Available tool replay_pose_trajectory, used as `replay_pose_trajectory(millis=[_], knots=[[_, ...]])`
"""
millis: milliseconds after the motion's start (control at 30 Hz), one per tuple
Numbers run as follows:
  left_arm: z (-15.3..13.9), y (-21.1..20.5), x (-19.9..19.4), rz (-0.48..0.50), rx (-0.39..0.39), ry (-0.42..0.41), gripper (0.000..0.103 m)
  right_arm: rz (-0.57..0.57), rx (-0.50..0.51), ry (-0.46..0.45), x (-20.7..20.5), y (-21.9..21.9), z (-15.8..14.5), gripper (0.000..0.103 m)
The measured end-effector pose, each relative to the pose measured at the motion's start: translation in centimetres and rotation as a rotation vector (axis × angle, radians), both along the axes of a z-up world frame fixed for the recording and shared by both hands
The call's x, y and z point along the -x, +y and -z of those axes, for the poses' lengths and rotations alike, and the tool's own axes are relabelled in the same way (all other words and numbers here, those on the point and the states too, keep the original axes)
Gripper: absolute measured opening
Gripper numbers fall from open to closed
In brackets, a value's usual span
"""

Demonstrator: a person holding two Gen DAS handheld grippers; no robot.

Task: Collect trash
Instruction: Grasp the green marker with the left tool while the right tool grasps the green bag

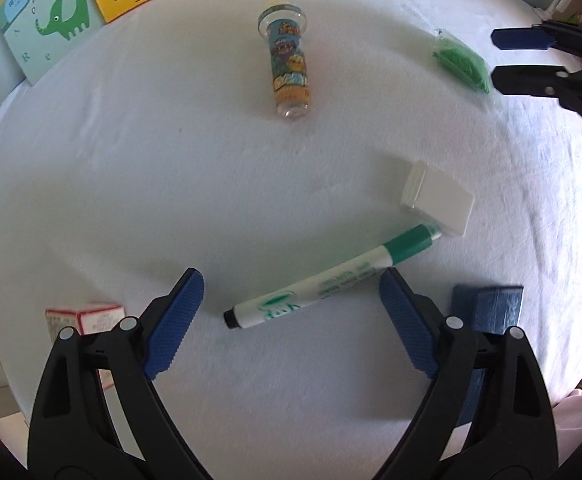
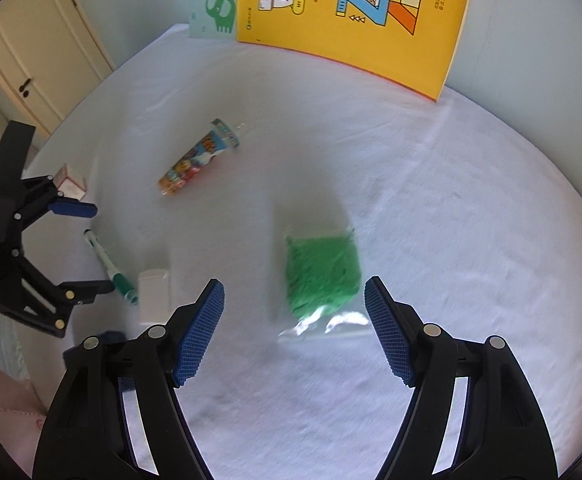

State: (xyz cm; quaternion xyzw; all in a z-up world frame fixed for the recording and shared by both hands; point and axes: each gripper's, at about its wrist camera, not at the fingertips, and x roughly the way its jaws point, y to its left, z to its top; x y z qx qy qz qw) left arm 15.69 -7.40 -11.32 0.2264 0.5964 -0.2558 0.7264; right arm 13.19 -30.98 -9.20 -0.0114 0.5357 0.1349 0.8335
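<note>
A green and white marker (image 1: pixel 331 280) lies on the white cloth between the fingers of my open left gripper (image 1: pixel 293 284); it also shows in the right wrist view (image 2: pixel 109 266). A clear bag of green shreds (image 2: pixel 323 276) lies just ahead of my open right gripper (image 2: pixel 295 292), and shows at the far right in the left wrist view (image 1: pixel 461 62). A colourful clear tube (image 1: pixel 289 64) lies further off, also seen from the right (image 2: pixel 199 160). A white box (image 1: pixel 437 200) touches the marker's cap.
A yellow book (image 2: pixel 355 12) and a green elephant book (image 1: pixel 47 12) lean at the back. A small pink and white carton (image 1: pixel 87 318) and a dark blue box (image 1: pixel 491 306) flank the left gripper. The white cloth (image 2: pixel 471 240) covers the table.
</note>
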Motion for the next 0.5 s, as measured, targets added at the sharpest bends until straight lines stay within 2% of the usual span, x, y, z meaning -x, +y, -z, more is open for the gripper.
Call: replay_pose_trajectory(millis=[233,400,500], knots=[[-0.2,-0.7,-0.9,0.051,0.044,-0.009,0.073,-0.012,-0.001,0.038,-1.5,0.0,1.9,0.071],[-0.5,-1.1,-0.6,0.077,0.056,-0.016,0.055,-0.017,0.013,0.032,-1.3,0.5,2.4,0.071],[-0.7,-1.1,-0.5,0.082,0.06,-0.021,0.042,-0.014,0.042,0.016,-1.4,0.5,2.3,0.063]])
